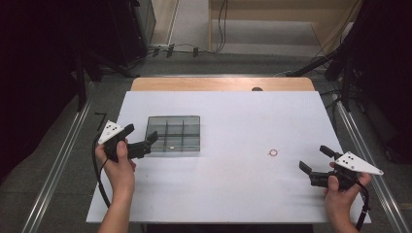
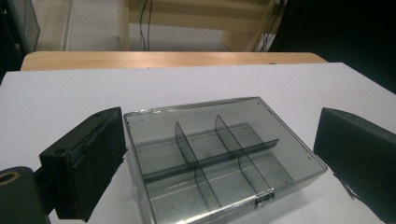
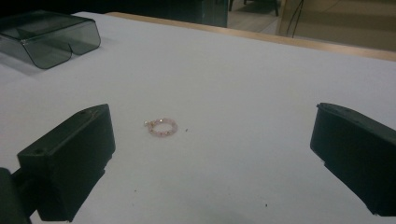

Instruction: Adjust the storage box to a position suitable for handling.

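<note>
1. Left hand-held gripper (image 1: 141, 138): jaws spread, empty, flanking the smoky divided box (image 2: 219, 158). I'd steady its near wall.
2. Bead ring (image 3: 162, 127): on the white bench (image 1: 233, 189), just ahead of my right hand-held gripper (image 1: 313, 160), whose jaws are wide and empty. I'd descend straight and pinch gently.
</note>
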Tool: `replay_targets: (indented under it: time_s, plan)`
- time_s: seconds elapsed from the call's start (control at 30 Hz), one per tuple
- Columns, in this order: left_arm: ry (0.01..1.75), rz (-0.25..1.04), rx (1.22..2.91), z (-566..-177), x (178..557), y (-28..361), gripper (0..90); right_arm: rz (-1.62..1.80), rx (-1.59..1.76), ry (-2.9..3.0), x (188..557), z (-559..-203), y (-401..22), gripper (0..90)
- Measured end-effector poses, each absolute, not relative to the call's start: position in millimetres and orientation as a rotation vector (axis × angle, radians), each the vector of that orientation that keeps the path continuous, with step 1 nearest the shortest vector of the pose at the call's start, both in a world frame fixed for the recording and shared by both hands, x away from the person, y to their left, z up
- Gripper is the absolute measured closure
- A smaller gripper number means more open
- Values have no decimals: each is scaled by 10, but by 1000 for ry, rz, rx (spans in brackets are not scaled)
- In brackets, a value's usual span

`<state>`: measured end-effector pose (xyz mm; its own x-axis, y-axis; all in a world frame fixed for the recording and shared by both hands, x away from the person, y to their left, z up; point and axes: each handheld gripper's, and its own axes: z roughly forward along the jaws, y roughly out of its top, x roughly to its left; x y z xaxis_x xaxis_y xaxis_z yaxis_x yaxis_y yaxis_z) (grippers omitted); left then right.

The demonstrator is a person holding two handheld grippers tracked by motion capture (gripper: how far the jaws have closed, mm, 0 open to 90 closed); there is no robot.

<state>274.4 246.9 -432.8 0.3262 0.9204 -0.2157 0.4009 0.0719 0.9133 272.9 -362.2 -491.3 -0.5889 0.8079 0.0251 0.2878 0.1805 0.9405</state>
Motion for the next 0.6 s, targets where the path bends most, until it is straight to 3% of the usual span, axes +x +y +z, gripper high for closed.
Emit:
replay_targets:
  time_s: [0.43, 0.57, 0.6]
  plan:
    - [1371, 607, 1592, -4266, 3113, 2440, 121, 1408, 1025, 1979, 2730, -4914, -3622, 0]
    - [1455, 614, 1569, -4299, 3211, 2478, 351, 1406, 1027, 1978, 2735, -4915, -3623, 0]
    - [1468, 612, 1572, -4309, 3235, 2489, 351, 1406, 1027, 1978, 2735, -4915, -3623, 0]
